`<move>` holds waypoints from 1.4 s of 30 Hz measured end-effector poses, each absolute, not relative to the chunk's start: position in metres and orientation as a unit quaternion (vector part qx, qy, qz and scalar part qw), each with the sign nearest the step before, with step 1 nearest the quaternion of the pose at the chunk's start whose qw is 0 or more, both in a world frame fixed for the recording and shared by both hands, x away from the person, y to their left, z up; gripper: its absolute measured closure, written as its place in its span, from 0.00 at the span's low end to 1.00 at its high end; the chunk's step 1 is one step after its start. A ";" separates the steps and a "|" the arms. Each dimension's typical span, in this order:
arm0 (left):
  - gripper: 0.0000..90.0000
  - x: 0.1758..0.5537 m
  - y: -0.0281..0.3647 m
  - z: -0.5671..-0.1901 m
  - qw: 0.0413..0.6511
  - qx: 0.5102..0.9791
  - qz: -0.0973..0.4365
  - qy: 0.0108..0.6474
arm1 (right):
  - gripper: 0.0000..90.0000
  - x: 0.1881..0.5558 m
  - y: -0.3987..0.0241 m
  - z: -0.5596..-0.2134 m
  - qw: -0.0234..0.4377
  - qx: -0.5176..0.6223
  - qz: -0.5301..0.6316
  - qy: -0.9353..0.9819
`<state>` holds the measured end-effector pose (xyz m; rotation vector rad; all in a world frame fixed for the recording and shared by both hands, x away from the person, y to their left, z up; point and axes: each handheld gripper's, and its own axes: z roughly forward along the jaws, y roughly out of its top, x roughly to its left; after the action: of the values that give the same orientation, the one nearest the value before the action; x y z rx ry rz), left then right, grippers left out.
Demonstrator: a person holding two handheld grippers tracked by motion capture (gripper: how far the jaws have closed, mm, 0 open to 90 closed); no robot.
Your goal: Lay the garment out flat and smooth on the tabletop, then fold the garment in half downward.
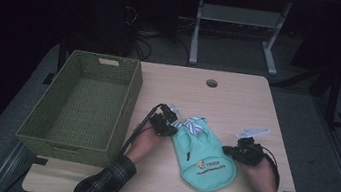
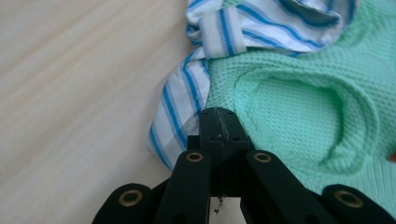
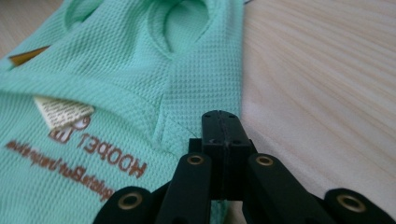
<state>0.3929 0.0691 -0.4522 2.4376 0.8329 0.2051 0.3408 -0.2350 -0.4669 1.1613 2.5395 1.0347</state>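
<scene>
We have a small mint shirt (image 1: 205,156) lying flat near the front of the table (image 1: 239,95), at about five o'clock from the table's middle, and we judge the step in hand to be taking hold of it at both sides, for folding or for lifting into the basket (image 1: 131,90).

The left gripper (image 1: 170,129) has its jaws closed at the shirt's ten o'clock corner; in the left gripper view the tips (image 2: 218,122) sit right where the striped collar (image 2: 180,105) meets the green knit, and they seem pinched on that edge, though the cloth between them is hidden. The right gripper (image 1: 229,150) is likewise closed at the shirt's three o'clock side, its tips (image 3: 221,126) on the hem beside bare wood.

Next, we think, both hands must rise together, evenly, so the cloth hangs rather than drags; the basket stands at nine o'clock, so the carry goes left.

The basket's near wall must be cleared. A grommet hole (image 1: 211,83) lies at twelve o'clock, well apart. Cables (image 1: 141,125) trail from the left gripper toward the basket and could snag.
</scene>
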 end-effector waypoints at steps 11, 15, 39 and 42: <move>1.00 0.351 0.079 -0.451 0.276 0.917 0.051 0.285 | 1.00 0.341 -0.235 -0.467 0.084 0.388 0.346 0.850; 1.00 0.337 0.080 -0.451 0.278 0.920 0.040 0.273 | 1.00 0.340 -0.235 -0.467 0.082 0.389 0.346 0.850; 0.50 0.348 0.099 -0.441 0.328 0.890 0.051 0.313 | 1.00 0.312 -0.185 -0.457 0.045 0.317 0.390 0.863; 0.44 0.349 0.097 -0.446 0.326 0.891 0.049 0.313 | 1.00 0.312 -0.178 -0.463 0.042 0.308 0.377 0.873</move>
<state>0.3492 0.0971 -0.4464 2.3347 0.8215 0.1293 0.3116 -0.1777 -0.4632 0.9427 2.6710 1.1536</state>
